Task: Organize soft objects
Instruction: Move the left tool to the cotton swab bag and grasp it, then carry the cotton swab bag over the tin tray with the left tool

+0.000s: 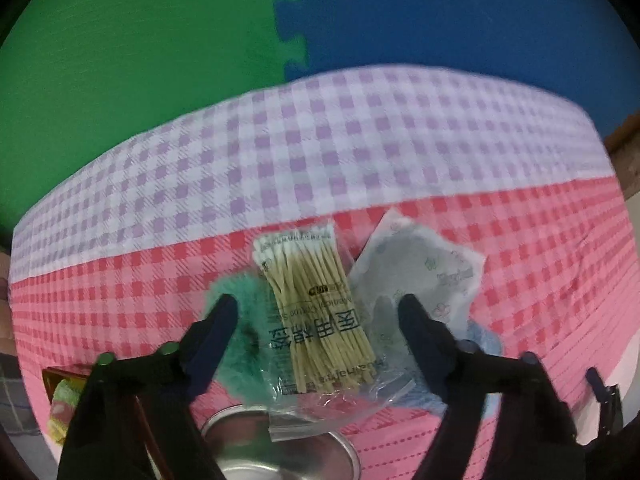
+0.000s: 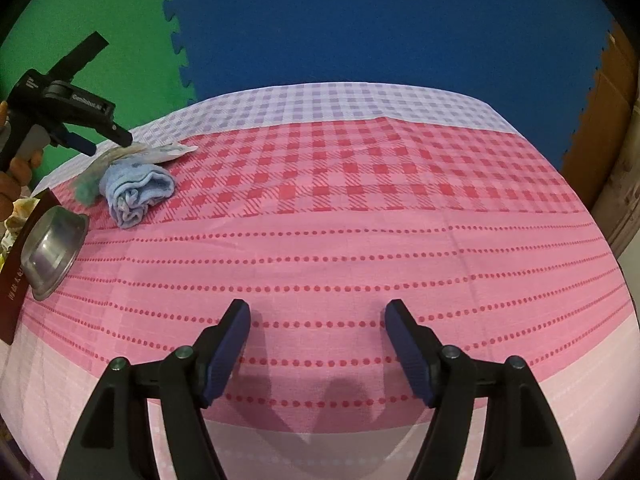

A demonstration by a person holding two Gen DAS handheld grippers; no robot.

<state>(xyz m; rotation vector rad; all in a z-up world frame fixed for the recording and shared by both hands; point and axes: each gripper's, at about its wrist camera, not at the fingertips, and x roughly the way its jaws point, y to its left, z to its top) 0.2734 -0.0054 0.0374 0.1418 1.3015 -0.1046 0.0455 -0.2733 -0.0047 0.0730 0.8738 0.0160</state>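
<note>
Left gripper (image 1: 318,312) agape over cotton swab bag (image 1: 316,312)

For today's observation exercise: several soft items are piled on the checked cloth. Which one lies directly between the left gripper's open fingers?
The clear bag of cotton swabs. It sits centred between the fingers, while the green fluffy item lies left and the grey printed packet right.

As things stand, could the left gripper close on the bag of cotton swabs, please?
Probably yes: the left gripper is open, its fingers straddling the bag of cotton swabs, which lies on top of the pile with nothing over it.
</note>
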